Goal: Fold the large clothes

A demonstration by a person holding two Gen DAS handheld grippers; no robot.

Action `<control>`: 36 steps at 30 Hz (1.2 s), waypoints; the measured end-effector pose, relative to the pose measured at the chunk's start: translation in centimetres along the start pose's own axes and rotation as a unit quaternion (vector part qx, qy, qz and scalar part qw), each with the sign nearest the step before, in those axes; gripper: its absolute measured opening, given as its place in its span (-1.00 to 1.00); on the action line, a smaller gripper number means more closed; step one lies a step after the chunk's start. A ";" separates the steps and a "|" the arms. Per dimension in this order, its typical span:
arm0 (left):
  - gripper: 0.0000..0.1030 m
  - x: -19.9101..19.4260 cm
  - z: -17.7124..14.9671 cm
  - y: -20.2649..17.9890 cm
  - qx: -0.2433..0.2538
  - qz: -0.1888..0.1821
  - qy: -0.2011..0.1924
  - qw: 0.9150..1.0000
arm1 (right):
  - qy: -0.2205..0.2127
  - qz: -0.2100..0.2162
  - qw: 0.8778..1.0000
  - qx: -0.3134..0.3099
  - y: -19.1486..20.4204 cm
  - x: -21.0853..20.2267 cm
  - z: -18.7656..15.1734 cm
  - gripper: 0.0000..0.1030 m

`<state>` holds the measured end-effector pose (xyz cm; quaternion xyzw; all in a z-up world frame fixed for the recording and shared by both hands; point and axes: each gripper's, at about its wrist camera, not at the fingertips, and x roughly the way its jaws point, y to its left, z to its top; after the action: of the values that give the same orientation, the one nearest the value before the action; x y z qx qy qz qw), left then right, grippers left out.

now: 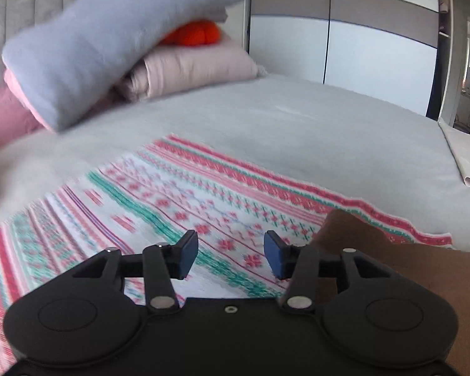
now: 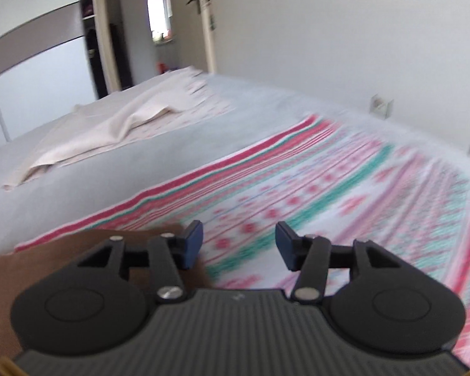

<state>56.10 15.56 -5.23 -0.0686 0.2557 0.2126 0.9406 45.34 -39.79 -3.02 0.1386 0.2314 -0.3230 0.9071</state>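
A large patterned cloth [image 1: 178, 194] with pink, red and teal stripes lies spread flat on the grey bed; it also shows in the right wrist view [image 2: 344, 188]. A brown piece [image 1: 360, 238] lies at its near edge, also in the right wrist view [image 2: 78, 244]; I cannot tell what it is. My left gripper [image 1: 232, 255] is open and empty, a little above the cloth. My right gripper [image 2: 238, 246] is open and empty above the cloth, with the brown piece under its left finger.
Grey bedspread [image 1: 282, 125]. A grey pillow [image 1: 103, 47], a pale pink pillow [image 1: 188, 69] and an orange thing [image 1: 197, 33] are stacked at the headboard. A cream cloth [image 2: 116, 122] lies crumpled on the far side. A wardrobe [image 1: 360, 47], a doorway [image 2: 159, 25] and a wall [image 2: 344, 31] surround the bed.
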 end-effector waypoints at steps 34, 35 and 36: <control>0.51 -20.0 -9.2 7.1 0.058 -0.235 0.008 0.970 | 0.010 0.169 0.977 -0.127 -3.9 -21.1 -9.2 0.58; 0.51 -20.6 -9.7 6.2 0.063 -0.247 0.011 0.967 | 0.001 0.163 0.975 -0.155 -2.4 -21.9 -9.8 0.58; 0.51 -21.0 -10.4 5.3 0.070 -0.253 0.015 0.965 | -0.006 0.157 0.973 -0.172 -1.3 -22.4 -10.4 0.59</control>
<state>32.71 10.23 -3.57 -0.0684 0.2582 -0.0512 0.9623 25.71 -24.91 -0.59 0.0133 0.2531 -0.1328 0.9582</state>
